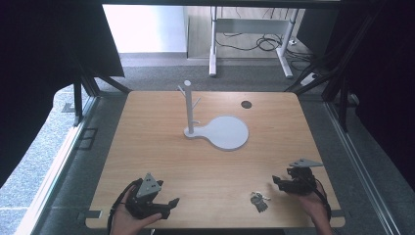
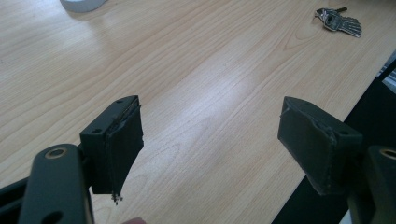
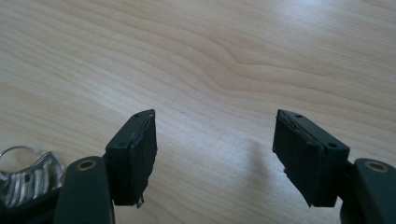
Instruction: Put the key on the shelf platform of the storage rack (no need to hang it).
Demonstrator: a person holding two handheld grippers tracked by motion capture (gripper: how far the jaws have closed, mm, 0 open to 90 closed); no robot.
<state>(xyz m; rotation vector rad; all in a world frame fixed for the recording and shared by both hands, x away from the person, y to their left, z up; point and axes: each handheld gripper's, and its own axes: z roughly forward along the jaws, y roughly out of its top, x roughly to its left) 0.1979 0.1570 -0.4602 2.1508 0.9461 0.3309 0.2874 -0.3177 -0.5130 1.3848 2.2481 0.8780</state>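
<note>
Two black grippers (image 1: pixel 166 203) (image 1: pixel 281 182), grey three-cornered top plates, screwed padded jaws, trailing black cables.

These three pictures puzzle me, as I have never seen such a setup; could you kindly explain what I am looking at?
No robot is at work here: a person holds a black two-jaw gripper in each hand at a light wooden table.

The high view looks down from above the person's side. The left gripper and the right gripper both rest near the table's near edge.

The other two pictures come from cameras riding on the grippers, looking along their jaws. Both stand open and hold nothing.

On the table stand a white post with small pegs on a flat white rounded base, a small dark round spot whose nature I cannot tell, and a bunch of metal keys beside the right gripper.
</note>
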